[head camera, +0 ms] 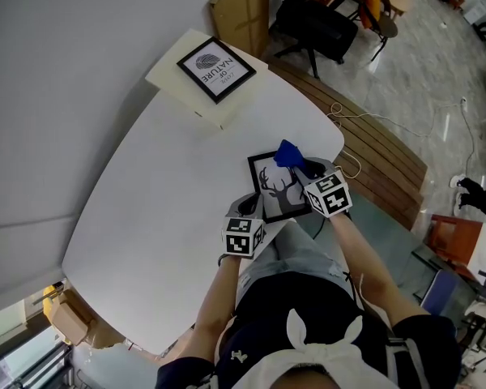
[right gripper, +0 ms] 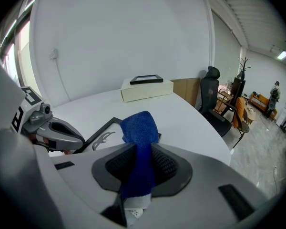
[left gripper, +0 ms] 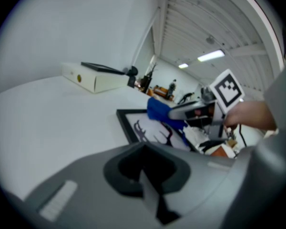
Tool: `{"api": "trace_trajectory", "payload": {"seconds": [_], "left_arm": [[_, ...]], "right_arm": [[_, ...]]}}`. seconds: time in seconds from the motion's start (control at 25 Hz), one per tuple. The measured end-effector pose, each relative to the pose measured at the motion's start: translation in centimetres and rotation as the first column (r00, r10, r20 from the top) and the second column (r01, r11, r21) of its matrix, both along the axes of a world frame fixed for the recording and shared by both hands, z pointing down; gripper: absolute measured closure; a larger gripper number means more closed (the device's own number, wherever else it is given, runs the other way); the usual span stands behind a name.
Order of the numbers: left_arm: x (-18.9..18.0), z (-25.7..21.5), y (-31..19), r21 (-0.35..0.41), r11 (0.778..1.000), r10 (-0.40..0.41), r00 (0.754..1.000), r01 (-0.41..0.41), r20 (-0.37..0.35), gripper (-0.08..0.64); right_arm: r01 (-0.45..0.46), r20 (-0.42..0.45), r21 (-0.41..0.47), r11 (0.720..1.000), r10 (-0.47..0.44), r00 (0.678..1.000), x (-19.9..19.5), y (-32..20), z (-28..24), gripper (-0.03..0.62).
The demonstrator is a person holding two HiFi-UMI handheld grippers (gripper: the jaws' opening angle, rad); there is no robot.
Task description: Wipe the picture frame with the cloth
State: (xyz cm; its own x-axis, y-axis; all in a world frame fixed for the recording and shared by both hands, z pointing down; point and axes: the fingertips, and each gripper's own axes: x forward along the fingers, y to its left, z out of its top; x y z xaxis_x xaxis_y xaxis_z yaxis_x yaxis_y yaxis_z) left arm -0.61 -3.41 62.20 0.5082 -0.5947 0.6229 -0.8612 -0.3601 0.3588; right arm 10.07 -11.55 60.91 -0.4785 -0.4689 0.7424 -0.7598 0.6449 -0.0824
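The cloth (right gripper: 139,125) is being pinched by the right gripper (right gripper: 140,168) over the frame (head camera: 267,189) at the table's (head camera: 146,217) near edge; the left gripper (left gripper: 143,171) is being held pressed together, empty; wiping is being judged as under way, with most of the glass seemingly left.

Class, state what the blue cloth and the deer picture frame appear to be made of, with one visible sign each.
Blue cloth: soft matte fabric, probably terry or microfibre; its surface looks nubbly and it bends limply. Deer picture frame: thin black border, smooth, perhaps plastic or painted wood; the pictures leave that open.
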Motion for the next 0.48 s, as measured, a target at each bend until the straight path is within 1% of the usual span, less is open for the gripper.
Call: {"api": "trace_trajectory", "payload": {"seconds": [0.48], "left_arm": [[0.1,0.1,0.1,-0.001,1.0,0.001,1.0,-0.001,-0.005,0.557]], "right_arm": [[0.012,0.004,-0.015,1.0,-0.012,1.0,0.0,1.4,0.2,0.503]]}}
